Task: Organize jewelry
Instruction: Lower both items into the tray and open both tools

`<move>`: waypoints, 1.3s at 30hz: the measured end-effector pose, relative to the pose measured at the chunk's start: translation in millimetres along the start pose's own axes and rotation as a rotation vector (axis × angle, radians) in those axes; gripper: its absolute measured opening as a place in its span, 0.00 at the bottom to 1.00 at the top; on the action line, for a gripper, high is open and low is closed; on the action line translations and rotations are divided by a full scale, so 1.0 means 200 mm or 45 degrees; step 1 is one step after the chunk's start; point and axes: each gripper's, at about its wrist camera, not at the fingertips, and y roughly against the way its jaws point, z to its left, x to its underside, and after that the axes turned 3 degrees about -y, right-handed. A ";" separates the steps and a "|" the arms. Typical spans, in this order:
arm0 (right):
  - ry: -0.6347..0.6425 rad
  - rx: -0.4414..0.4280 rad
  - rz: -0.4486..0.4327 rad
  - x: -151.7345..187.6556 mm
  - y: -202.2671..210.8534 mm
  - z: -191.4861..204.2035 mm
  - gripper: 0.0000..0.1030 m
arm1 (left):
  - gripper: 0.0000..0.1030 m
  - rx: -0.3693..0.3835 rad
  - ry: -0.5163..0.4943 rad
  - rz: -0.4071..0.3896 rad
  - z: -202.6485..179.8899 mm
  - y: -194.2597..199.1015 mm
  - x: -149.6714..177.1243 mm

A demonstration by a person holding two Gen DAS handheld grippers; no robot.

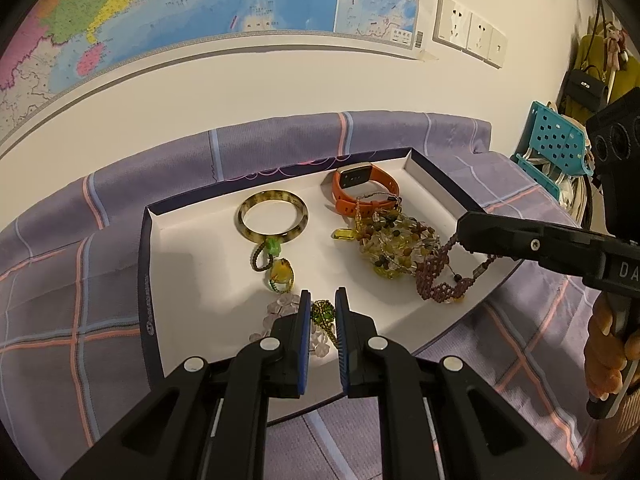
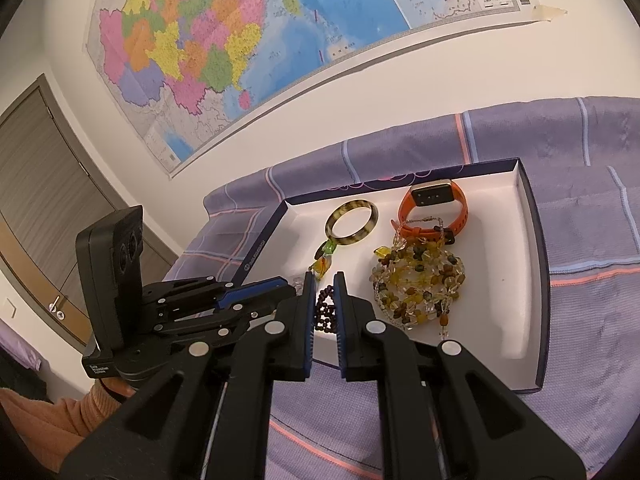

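Note:
A white tray (image 1: 188,264) with dark rim holds the jewelry. My left gripper (image 1: 323,300) is shut on a green beaded cord (image 1: 323,314) tied to clear pink beads (image 1: 280,306) at the tray's near edge. My right gripper (image 2: 323,280) is shut on a dark red bead string (image 2: 325,312), which shows draped off its fingers in the left wrist view (image 1: 436,276). A tortoiseshell bangle (image 1: 273,216) with green and yellow charms (image 1: 276,260), an orange smartwatch (image 1: 362,184) and a heap of yellow-brown beads (image 1: 394,240) lie in the tray.
The tray sits on a purple plaid cloth (image 1: 80,320) against a white wall with a map (image 1: 160,8). A teal perforated rack (image 1: 556,140) stands at the right. A door (image 2: 40,184) is at the left in the right wrist view.

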 end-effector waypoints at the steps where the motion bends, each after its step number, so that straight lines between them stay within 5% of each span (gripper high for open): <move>1: 0.000 0.001 0.001 0.00 0.00 0.00 0.09 | 0.10 -0.001 0.000 0.001 0.00 0.00 0.00; 32: -0.062 0.048 0.049 -0.02 -0.09 -0.09 0.10 | 0.11 -0.041 0.035 0.060 0.03 -0.11 0.00; 39: -0.101 0.093 0.052 -0.01 -0.11 -0.14 0.12 | 0.20 -0.055 0.050 0.067 0.04 -0.13 0.01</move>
